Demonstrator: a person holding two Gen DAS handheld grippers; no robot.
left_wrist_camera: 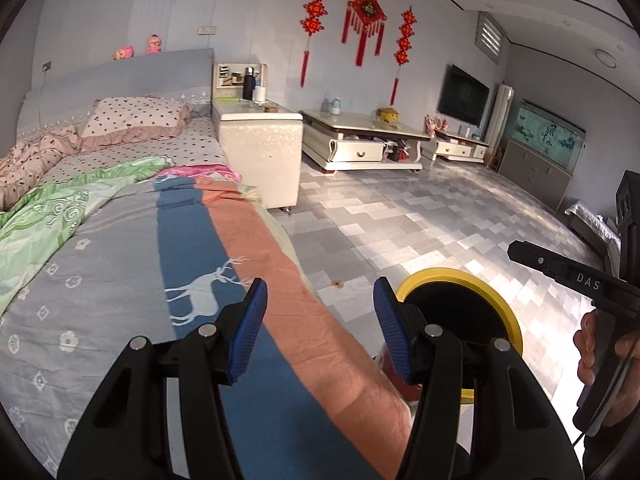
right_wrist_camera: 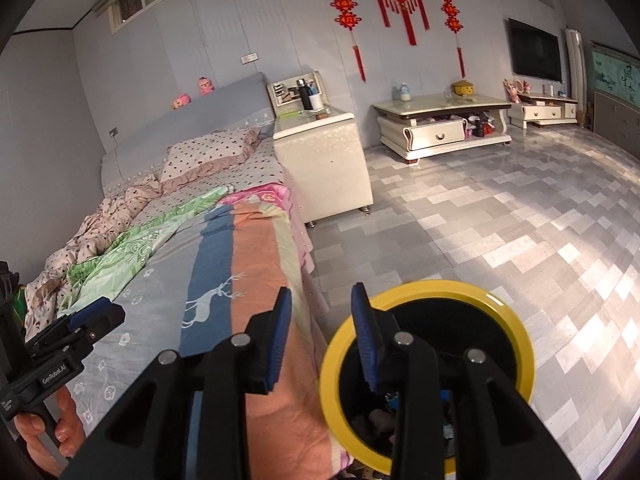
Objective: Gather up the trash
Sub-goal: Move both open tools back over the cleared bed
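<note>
A round bin with a yellow rim point(left_wrist_camera: 460, 278) point(right_wrist_camera: 436, 289) and a black inside stands on the floor beside the bed's edge. Dark scraps of trash point(right_wrist_camera: 378, 420) lie at its bottom. My left gripper point(left_wrist_camera: 322, 328) hangs open over the quilt's orange stripe, just left of the bin, with nothing between its blue pads. My right gripper point(right_wrist_camera: 322, 338) is open too, over the gap between the bed's edge and the bin's rim, and holds nothing. A hand point(left_wrist_camera: 592, 352) grips the right tool at the far right; another hand point(right_wrist_camera: 52, 436) grips the left tool.
The bed point(left_wrist_camera: 120, 264) point(right_wrist_camera: 160, 280) with a deer-print quilt fills the left. A cream nightstand point(left_wrist_camera: 260, 152) stands by the headboard, with a low coffee table point(left_wrist_camera: 360, 136) and a TV stand point(left_wrist_camera: 460, 148) along the wall. Grey tiled floor point(left_wrist_camera: 420, 216) spreads to the right.
</note>
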